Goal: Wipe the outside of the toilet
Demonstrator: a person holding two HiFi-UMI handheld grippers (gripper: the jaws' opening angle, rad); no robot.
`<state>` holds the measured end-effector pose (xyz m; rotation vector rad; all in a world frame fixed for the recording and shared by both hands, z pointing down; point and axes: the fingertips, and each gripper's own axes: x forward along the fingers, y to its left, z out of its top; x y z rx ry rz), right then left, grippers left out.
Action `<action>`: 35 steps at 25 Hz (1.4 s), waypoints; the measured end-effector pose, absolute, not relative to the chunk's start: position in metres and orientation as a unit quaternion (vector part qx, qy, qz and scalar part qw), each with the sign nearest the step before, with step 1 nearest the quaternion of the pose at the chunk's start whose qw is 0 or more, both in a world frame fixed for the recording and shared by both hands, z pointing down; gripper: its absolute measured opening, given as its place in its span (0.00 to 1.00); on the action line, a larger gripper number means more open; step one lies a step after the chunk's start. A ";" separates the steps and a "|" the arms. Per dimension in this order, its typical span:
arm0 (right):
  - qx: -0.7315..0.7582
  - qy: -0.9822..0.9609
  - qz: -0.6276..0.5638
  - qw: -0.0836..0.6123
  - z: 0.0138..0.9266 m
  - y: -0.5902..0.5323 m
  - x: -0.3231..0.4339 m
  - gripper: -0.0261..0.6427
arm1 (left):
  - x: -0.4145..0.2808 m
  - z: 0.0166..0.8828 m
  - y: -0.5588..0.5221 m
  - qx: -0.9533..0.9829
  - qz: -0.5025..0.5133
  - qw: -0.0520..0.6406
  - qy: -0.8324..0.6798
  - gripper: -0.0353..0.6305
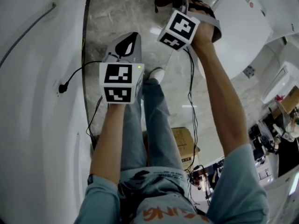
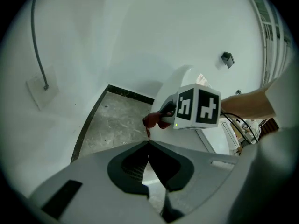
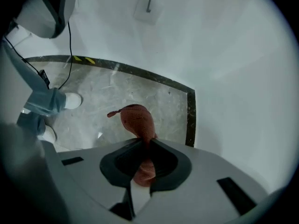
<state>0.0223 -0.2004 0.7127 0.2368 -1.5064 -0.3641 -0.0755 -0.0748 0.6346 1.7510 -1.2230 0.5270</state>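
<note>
Forearms (image 1: 219,92) hold both grippers above a marble floor (image 1: 117,8). At the right stands the toilet (image 1: 233,27), white and glossy, lid down. The right gripper (image 3: 145,141) is clenched on a red cloth (image 3: 138,120) beside the toilet's side; contact is unclear. The left gripper (image 2: 148,144) hangs apart, jaws together, empty.
</note>
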 end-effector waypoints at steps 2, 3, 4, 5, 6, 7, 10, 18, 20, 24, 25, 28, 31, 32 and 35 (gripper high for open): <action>0.090 -0.664 -0.180 0.720 0.727 -0.209 0.023 0.10 | -0.073 0.638 -0.078 0.711 0.213 0.456 -0.491 0.04; 0.080 -0.657 -0.188 0.725 0.733 -0.211 0.023 0.10 | -0.072 0.639 -0.078 0.712 0.213 0.458 -0.488 0.04; 0.070 -0.651 -0.192 0.731 0.740 -0.213 0.024 0.10 | -0.072 0.641 -0.077 0.712 0.215 0.459 -0.486 0.04; 0.061 -0.645 -0.191 0.737 0.747 -0.213 0.026 0.10 | -0.073 0.643 -0.076 0.711 0.216 0.461 -0.485 0.05; 0.052 -0.639 -0.184 0.745 0.754 -0.213 0.029 0.10 | -0.075 0.645 -0.075 0.710 0.217 0.463 -0.485 0.04; 0.042 -0.631 -0.174 0.755 0.761 -0.211 0.032 0.10 | -0.077 0.647 -0.074 0.708 0.218 0.464 -0.485 0.04; 0.005 -0.601 -0.156 0.784 0.777 -0.200 0.043 0.10 | -0.085 0.652 -0.071 0.704 0.219 0.468 -0.487 0.04; -0.017 -0.570 -0.110 0.814 0.783 -0.166 0.059 0.10 | -0.092 0.650 -0.074 0.701 0.209 0.469 -0.495 0.05; -0.014 -0.571 -0.100 0.815 0.781 -0.159 0.059 0.10 | -0.092 0.649 -0.072 0.701 0.207 0.468 -0.496 0.04; -0.007 -0.576 -0.081 0.814 0.776 -0.142 0.061 0.10 | -0.088 0.646 -0.064 0.702 0.204 0.468 -0.497 0.04; -0.005 -0.577 -0.075 0.813 0.775 -0.137 0.062 0.10 | -0.087 0.645 -0.062 0.702 0.204 0.468 -0.497 0.04; 0.001 -0.582 -0.058 0.811 0.772 -0.120 0.063 0.10 | -0.086 0.643 -0.052 0.702 0.205 0.466 -0.498 0.04; 0.006 -0.587 -0.042 0.808 0.770 -0.099 0.063 0.10 | -0.085 0.641 -0.041 0.701 0.207 0.465 -0.500 0.04; 0.006 -0.589 -0.036 0.808 0.769 -0.092 0.063 0.10 | -0.086 0.640 -0.037 0.700 0.208 0.464 -0.502 0.04; 0.006 -0.593 -0.016 0.805 0.770 -0.064 0.065 0.10 | -0.085 0.636 -0.025 0.698 0.209 0.463 -0.505 0.04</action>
